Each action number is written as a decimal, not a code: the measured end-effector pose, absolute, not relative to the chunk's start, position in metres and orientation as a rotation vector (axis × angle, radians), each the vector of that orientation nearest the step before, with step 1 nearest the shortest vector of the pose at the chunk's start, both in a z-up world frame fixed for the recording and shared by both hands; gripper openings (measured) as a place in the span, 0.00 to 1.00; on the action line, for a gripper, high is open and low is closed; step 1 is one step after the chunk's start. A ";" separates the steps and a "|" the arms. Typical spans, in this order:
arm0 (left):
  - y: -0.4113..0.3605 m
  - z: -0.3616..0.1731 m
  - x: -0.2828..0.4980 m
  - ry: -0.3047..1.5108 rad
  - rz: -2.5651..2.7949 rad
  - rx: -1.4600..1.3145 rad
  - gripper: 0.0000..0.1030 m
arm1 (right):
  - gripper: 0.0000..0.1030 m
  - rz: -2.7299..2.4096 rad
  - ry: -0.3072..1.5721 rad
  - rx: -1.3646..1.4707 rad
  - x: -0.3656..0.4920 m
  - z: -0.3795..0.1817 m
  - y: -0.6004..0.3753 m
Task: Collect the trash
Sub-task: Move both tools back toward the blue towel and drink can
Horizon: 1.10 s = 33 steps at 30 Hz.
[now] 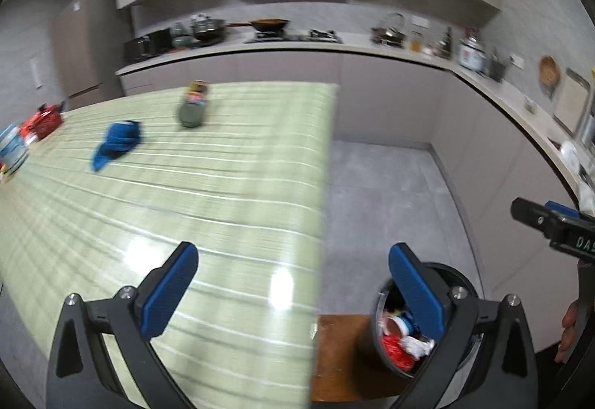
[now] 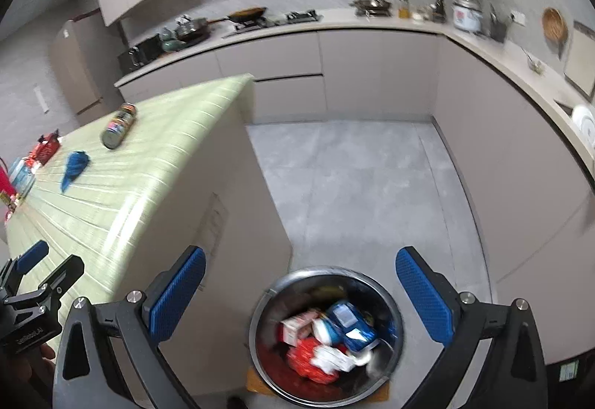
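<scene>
Left wrist view: the bin (image 1: pixel 405 334) is half hidden behind the right finger of the left gripper (image 1: pixel 293 292), with only some red and white trash visible inside. That gripper's fingers (image 1: pixel 171 290) are spread wide and hold nothing, poised over the counter (image 1: pixel 223 186) edge. A can (image 1: pixel 193 104) and blue cloth (image 1: pixel 119 143) lie blurred on the counter.

Right wrist view: the right gripper (image 2: pixel 301 297) hangs above the bin (image 2: pixel 327 331), fingers (image 2: pixel 424 297) wide apart and empty. The packets inside are smeared.
</scene>
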State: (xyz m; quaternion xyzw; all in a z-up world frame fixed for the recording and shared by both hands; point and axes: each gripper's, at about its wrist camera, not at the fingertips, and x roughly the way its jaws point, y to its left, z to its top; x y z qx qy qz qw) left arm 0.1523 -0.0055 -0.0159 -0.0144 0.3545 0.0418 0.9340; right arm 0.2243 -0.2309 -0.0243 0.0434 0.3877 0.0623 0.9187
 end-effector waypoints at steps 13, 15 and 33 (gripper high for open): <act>0.155 0.001 0.165 0.678 0.227 -0.128 1.00 | 1.00 0.274 0.723 0.001 0.278 0.016 -0.056; 0.173 0.000 0.173 0.681 0.232 -0.127 0.99 | 1.00 0.289 0.724 -0.013 0.286 0.015 -0.031; 0.273 -0.029 0.262 0.724 0.165 -0.134 0.90 | 1.00 0.354 0.784 -0.080 0.382 -0.012 0.141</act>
